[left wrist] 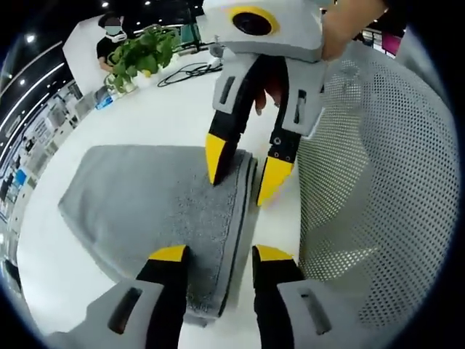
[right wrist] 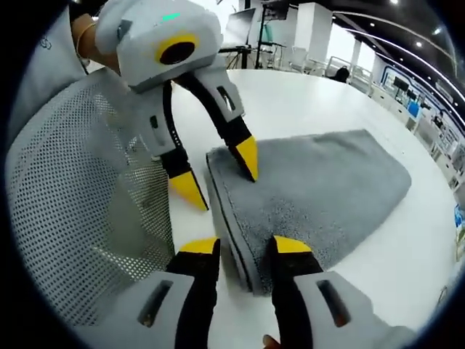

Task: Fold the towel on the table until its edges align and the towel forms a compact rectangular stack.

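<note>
A grey towel (left wrist: 152,203) lies folded on the white table (left wrist: 145,116), its thick layered edge facing the mesh chair. My left gripper (left wrist: 220,254) stands open, its jaws straddling that edge at one end. My right gripper (left wrist: 243,174) comes in from above, also open, with one fingertip (left wrist: 214,163) on the towel and the other off its edge. In the right gripper view the towel (right wrist: 320,182) spreads to the right. There my right gripper (right wrist: 245,247) straddles the folded edge, and my left gripper (right wrist: 218,174) does the same farther along.
A white mesh chair back (left wrist: 378,182) (right wrist: 80,203) stands close beside the towel's folded edge. A potted plant (left wrist: 142,54) and black cables (left wrist: 189,71) sit at the table's far side, with a person (left wrist: 110,36) behind. A hand (left wrist: 349,22) holds the right gripper.
</note>
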